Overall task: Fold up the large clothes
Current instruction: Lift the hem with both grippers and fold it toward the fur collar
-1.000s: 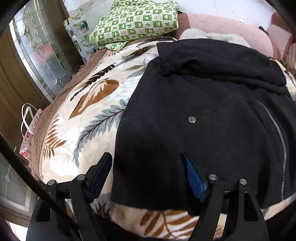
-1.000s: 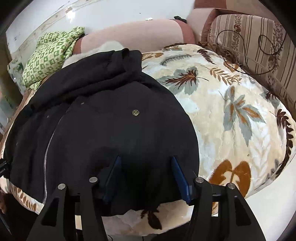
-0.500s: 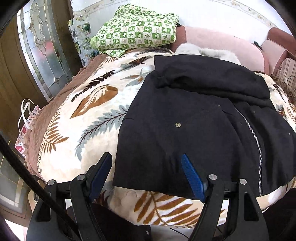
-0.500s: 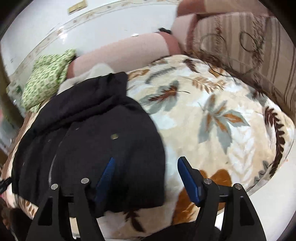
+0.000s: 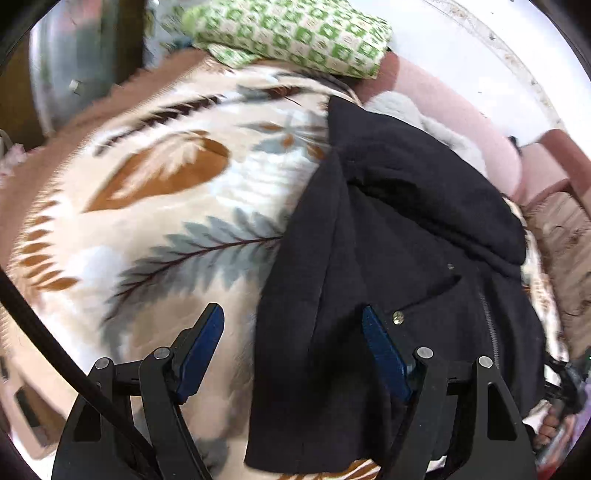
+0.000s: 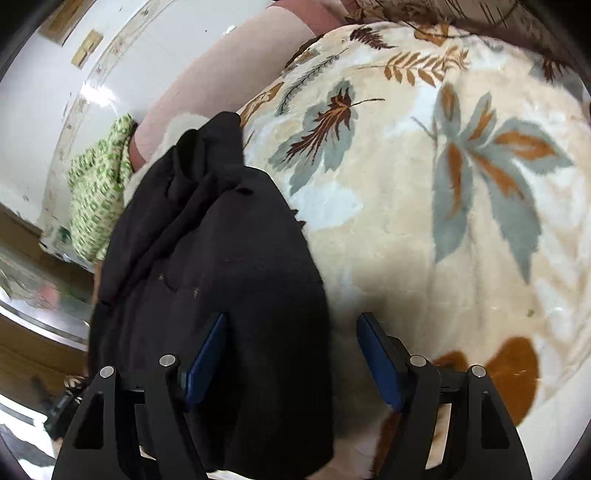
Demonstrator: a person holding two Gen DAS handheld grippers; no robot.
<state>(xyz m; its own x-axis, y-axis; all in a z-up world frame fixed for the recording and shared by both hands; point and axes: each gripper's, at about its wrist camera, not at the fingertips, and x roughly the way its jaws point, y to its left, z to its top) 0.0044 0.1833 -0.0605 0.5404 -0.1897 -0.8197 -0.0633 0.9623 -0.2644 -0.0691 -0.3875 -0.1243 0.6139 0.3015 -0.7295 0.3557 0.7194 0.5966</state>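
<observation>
A black zip-up hooded jacket [image 5: 399, 266] lies spread on the leaf-patterned blanket [image 5: 177, 206], its hood toward the far end. My left gripper [image 5: 291, 332] is open over the jacket's left side edge, one blue pad over the blanket, the other over the cloth near a metal snap [image 5: 398, 317]. In the right wrist view the jacket [image 6: 221, 258] fills the left half. My right gripper [image 6: 291, 339] is open astride its right side edge, with the blanket [image 6: 461, 206] to the right. Neither gripper holds cloth.
A green checked pillow [image 5: 295, 33] lies at the head of the bed, also seen in the right wrist view [image 6: 96, 195]. A pink bolster [image 5: 461, 129] runs along the white wall. A striped cushion [image 5: 565, 229] sits far right. The bed's near edge drops off below the grippers.
Both grippers have moved outward from the jacket's bottom hem to its side edges and tilted. The right gripper, which was narrower over the hem, has opened wide. The jacket stays flat.
</observation>
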